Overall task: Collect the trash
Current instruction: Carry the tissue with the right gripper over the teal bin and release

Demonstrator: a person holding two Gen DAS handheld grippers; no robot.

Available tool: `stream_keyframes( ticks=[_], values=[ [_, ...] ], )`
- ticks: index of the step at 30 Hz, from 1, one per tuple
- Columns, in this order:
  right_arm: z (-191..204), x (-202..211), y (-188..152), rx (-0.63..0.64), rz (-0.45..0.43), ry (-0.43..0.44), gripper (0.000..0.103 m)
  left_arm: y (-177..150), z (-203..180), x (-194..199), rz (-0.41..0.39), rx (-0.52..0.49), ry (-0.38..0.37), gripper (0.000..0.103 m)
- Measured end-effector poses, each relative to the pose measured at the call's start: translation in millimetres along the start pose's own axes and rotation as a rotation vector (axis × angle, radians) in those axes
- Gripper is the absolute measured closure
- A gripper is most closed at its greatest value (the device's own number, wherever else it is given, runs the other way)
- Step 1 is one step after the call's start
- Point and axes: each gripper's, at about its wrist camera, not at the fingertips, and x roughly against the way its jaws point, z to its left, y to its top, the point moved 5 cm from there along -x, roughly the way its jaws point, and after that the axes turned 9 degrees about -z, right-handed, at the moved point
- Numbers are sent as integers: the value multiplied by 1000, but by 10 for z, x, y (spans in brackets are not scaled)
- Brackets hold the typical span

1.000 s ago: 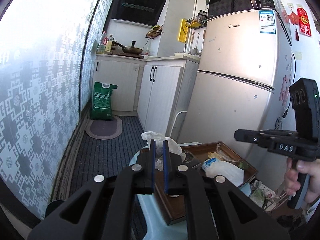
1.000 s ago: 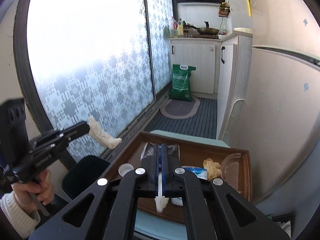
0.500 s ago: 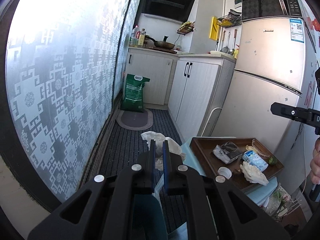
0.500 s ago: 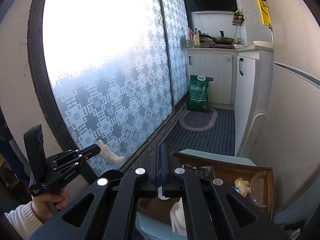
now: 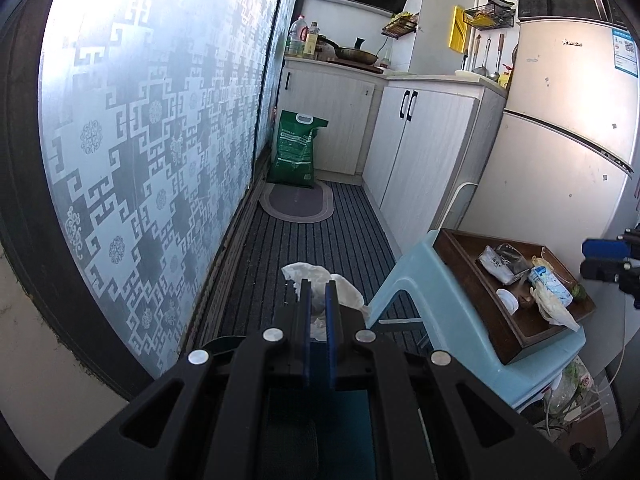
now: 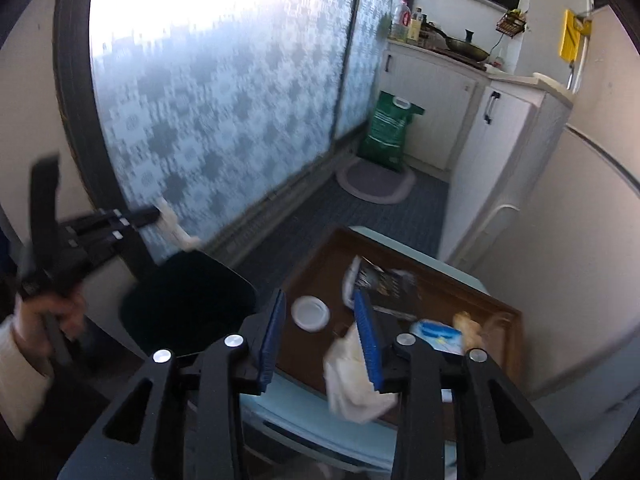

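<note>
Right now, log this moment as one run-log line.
left claw: shut on crumpled tissue, above dark bin | right claw: just opening, open, over tray | white wad: against right pad

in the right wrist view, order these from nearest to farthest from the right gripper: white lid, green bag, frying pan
1. White lid: on the brown tray, just past the right gripper, between its open fingers.
2. Green bag: on the floor, leaning against the far cabinet.
3. Frying pan: on the counter above that cabinet, farthest back.
</note>
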Motion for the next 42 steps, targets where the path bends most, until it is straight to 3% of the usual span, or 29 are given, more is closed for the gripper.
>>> stream_keyframes(
  ticks=[8,15,17,18,19,22,35,42],
  values=[
    [-35,-255,-304,-26,117,-9,66,-108,89,-124,84,35,16,96],
    [-12,-400,-363,-34,168,-29,67,-404,127,-346,241,-9,64,96],
    [-28,-427,-377,-35,174,-34,76,-493,170,-401,286,-5,73,96],
    [-35,-435,-377,-34,174,-39,87,-529,191,-420,303,-3,78,96],
    [-46,-438,-373,-36,171,-44,93,-555,208,-437,316,-3,83,96],
    [-88,-406,-339,-39,153,-59,99,-624,249,-468,349,-4,99,96],
    [-156,-74,29,-99,3,-73,100,-883,386,-569,464,-22,138,94],
    [127,64,310,-86,-79,29,100,-1010,473,-558,514,-27,146,90]
  ],
)
